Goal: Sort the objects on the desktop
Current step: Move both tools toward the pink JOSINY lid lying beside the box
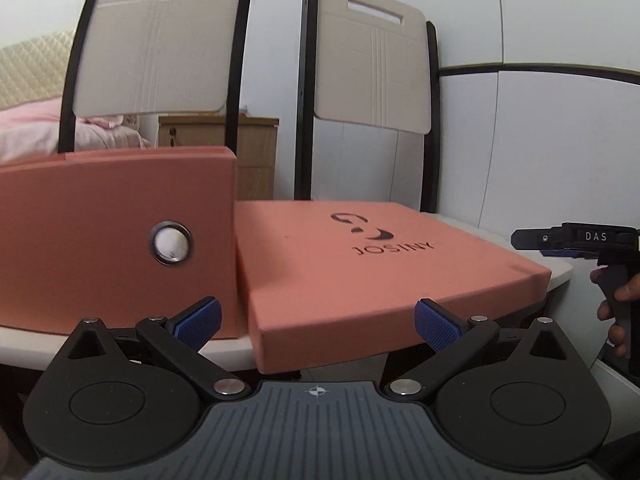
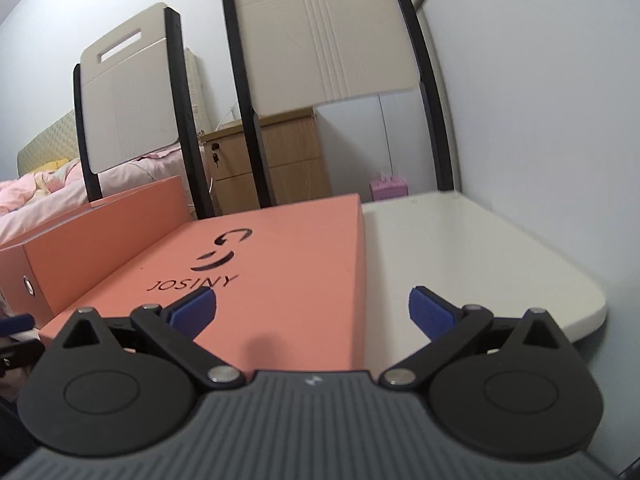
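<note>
A tall salmon-pink box with a round metal eyelet stands on the white table at left. A flat salmon-pink lid marked JOSINY lies beside it, its near corner past the table's front edge. My left gripper is open and empty, just in front of the lid's near corner. My right gripper is open and empty, over the lid's near right edge. The box shows at left in the right wrist view. The right gripper also shows at the far right of the left wrist view.
Two chairs with beige backs stand behind the white table. A wooden cabinet and a bed with pink bedding lie beyond. A white wall runs along the right.
</note>
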{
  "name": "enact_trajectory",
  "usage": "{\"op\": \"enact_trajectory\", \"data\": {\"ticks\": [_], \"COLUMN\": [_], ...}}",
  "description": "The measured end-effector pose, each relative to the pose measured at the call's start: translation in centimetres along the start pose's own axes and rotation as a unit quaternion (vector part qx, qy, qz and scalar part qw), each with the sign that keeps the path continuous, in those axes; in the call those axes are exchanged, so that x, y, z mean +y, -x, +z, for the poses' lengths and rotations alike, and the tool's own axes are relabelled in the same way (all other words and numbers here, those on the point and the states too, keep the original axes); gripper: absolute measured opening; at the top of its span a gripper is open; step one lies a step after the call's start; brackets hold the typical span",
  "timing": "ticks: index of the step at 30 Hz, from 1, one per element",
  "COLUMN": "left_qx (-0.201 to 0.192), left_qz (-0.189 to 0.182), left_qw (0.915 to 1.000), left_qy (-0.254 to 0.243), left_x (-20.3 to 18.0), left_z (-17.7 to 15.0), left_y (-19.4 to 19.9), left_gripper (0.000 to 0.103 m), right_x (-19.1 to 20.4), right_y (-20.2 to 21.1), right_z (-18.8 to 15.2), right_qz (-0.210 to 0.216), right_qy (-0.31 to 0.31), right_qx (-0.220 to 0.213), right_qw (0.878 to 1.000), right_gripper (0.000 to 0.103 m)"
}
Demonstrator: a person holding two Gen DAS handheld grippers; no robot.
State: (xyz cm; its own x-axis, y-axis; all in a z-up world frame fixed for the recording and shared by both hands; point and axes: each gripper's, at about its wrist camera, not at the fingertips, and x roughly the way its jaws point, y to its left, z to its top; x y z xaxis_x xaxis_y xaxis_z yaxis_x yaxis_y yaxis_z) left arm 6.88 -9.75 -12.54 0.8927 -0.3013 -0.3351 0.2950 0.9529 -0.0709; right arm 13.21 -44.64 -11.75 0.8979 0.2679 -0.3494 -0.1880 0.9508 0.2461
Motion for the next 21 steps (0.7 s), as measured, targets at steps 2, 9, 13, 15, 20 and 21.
{"op": "enact_trajectory", "data": {"ticks": [2, 9, 13, 15, 20, 21], "left_qx": [0.005, 0.015, 0.017, 0.018, 0.027, 0.028], "left_qz": [-0.002, -0.012, -0.013, -0.015, -0.025, -0.028], "left_qw": [1.0, 0.9998, 0.9998, 0.9997, 0.9993, 0.9992], "left_qy": [0.002, 0.001, -0.001, 0.001, -0.001, -0.005], "left_x": [-0.1, -0.3, -0.2, -0.1, -0.1, -0.1], "left_z": [-0.1, -0.3, -0.2, -0.2, 0.0, 0.0], "left_y": [-0.5, -1.6, -1.8, -1.7, -1.1, -0.8], "left_gripper": [0.103, 0.103, 0.103, 0.103, 0.103, 0.103], "right_x": [0.0, 1.3, 1.6, 1.3, 1.5, 1.6], "right_y": [-0.3, -1.0, -1.1, -0.9, 0.2, 0.5], "right_z": [-0.2, -0.6, -0.4, -0.3, -0.4, -0.5], "right_qz": [0.011, 0.039, 0.042, 0.05, 0.051, 0.05], "right_qy": [-0.007, -0.006, -0.003, -0.017, -0.022, -0.024], "right_qx": [0.002, 0.017, 0.026, 0.027, 0.031, 0.033], "right_qw": [1.0, 0.999, 0.999, 0.998, 0.998, 0.998], "right_gripper": [0.103, 0.103, 0.103, 0.103, 0.103, 0.103]}}
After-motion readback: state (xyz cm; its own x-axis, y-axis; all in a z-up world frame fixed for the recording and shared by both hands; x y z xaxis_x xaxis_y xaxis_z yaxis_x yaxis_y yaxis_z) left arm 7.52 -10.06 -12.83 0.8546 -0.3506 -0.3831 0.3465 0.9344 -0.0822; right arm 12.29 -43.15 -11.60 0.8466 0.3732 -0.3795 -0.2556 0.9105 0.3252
